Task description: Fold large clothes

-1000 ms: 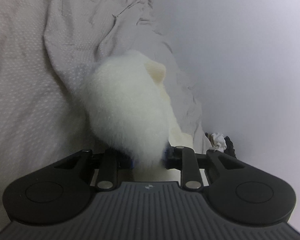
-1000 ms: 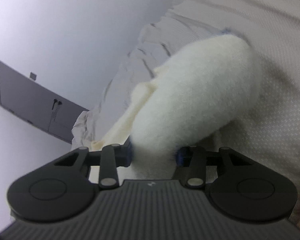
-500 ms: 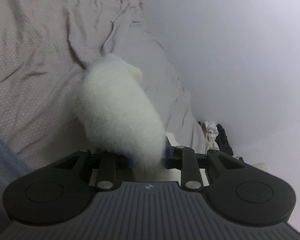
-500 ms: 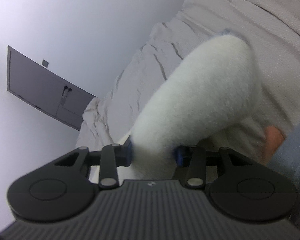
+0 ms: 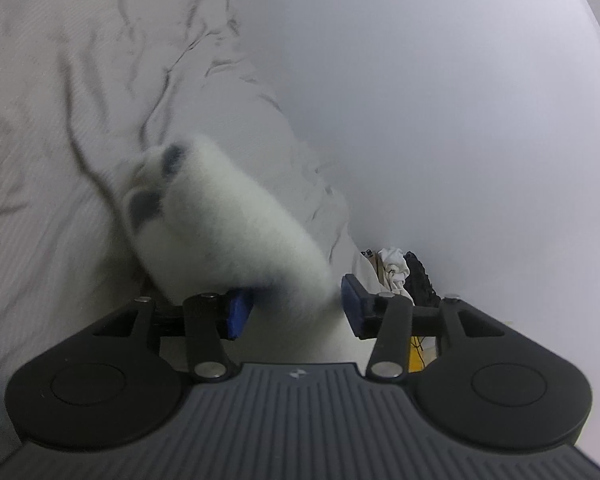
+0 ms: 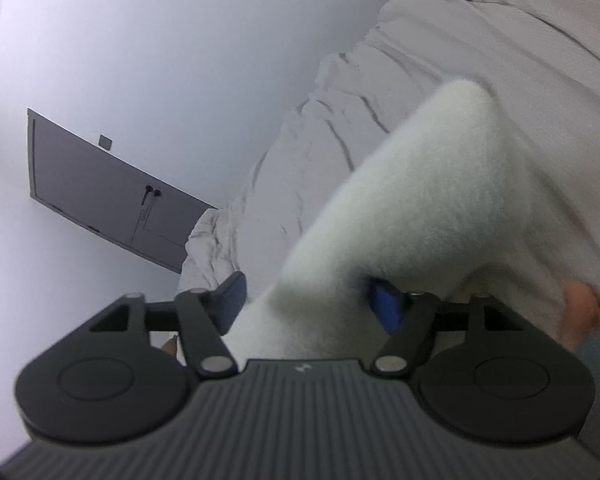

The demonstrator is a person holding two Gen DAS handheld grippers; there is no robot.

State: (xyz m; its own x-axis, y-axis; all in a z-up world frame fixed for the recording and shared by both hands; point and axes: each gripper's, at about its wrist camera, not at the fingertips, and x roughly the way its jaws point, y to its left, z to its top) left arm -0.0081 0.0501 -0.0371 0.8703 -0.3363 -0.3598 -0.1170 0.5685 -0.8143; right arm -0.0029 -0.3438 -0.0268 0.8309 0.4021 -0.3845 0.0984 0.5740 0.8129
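Over the wrinkled bedsheet [image 5: 40,128], both claws [image 5: 296,304] [image 6: 306,300] gape, fluffy white garment [image 6: 412,200] draped between them.

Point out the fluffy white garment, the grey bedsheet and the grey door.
fluffy white garment [image 5: 228,232]: left wrist view, middle of the fuzzy roll.
grey bedsheet [image 5: 60,120]: left wrist view, wrinkled area.
grey door [image 6: 100,196]: right wrist view, door panel.

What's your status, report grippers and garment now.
Left gripper open, fluffy white garment lying loose between its pads. Right gripper open too, same garment draped through. Nothing blocking on the grey bedsheet.
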